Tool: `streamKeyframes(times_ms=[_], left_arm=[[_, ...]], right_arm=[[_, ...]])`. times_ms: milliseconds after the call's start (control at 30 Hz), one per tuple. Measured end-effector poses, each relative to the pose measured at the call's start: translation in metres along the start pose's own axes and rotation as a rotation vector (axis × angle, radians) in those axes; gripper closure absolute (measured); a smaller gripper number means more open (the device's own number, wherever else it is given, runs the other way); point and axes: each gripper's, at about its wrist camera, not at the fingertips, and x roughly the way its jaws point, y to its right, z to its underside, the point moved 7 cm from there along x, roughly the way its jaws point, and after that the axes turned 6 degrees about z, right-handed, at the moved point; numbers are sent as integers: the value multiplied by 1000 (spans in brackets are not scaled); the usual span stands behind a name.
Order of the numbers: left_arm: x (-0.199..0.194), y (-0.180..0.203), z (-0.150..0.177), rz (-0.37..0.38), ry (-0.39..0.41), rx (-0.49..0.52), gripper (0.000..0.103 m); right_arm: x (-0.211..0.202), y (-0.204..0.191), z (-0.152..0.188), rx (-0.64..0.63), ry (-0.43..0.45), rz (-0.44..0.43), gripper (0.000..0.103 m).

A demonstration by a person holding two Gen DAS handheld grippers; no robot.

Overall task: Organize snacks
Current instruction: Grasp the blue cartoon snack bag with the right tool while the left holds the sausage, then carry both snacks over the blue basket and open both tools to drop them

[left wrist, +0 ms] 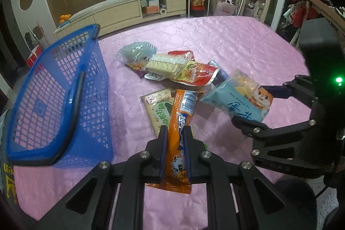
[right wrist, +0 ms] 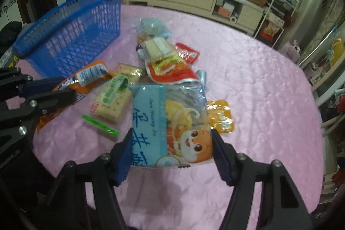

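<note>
Looking across a quilted pink cloth [left wrist: 226,40] with a puffy stitched pattern, we note a loose heap of crinkly plastic snack packets beside a blue basket [left wrist: 64,87] of rigid lattice plastic, dark-rimmed, standing at the left of the spread.

The left gripper [left wrist: 175,133] is clenched on an orange wafer bar [left wrist: 182,120], a long narrow glossy wrapper with a crimped end. Its long axis runs along the fingers, away from the camera, its far end over a flat cracker packet [left wrist: 156,105] printed green and white.

The right gripper [right wrist: 171,143] brackets a light blue pastry packet [right wrist: 168,122], broad and rectangular, with a clear window and a cartoon face. The packet's long axis runs forward along the fingers, the cartoon end nearest the camera. The jaws stand fairly wide, and the blue pads [right wrist: 125,156] sit against both side edges, so we read it as grasped; in the left wrist view the packet looks raised off the cloth.

Behind lie a red and yellow sachet [right wrist: 172,71], a clear sleeve of pale crackers [right wrist: 158,47], a small orange sachet [right wrist: 221,115] by the blue packet, and a thin green strip [right wrist: 100,125].
</note>
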Motion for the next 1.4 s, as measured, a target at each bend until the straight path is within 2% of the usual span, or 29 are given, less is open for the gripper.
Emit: streamKeyframes(times_ms=[133,233,433,733,833,933,1100,1400], left_arm=[[-27,1,1,18,27,-24,90],[-46,0,0,84,48,-66,90],[-91,-6,-5,54,104,-44,90],[-149,-29,-7,2,193,-13,90],[-161,-42,-9,-8,213,-12,90],[-172,-60,-10,19,224,-33,90],[-186,-92,-11,-13,246,-40,90],[-190,-136,-18,-34,256,-63,90]], right_arm=[[-36,-1,-5,21,41,-9,33],[-58,-3,-9,37,72,-16,33],[-99,-11,-21,83,139,-37,33],[-136,-41,-45,98,207,-72,33],[-144,-52,-56,91,227,-87,33],[-150,-65,-70,74,248,-87,33],[-153,-86,-92,68,277,-108,33],[-135,-122,-118,33,269,-161,33]])
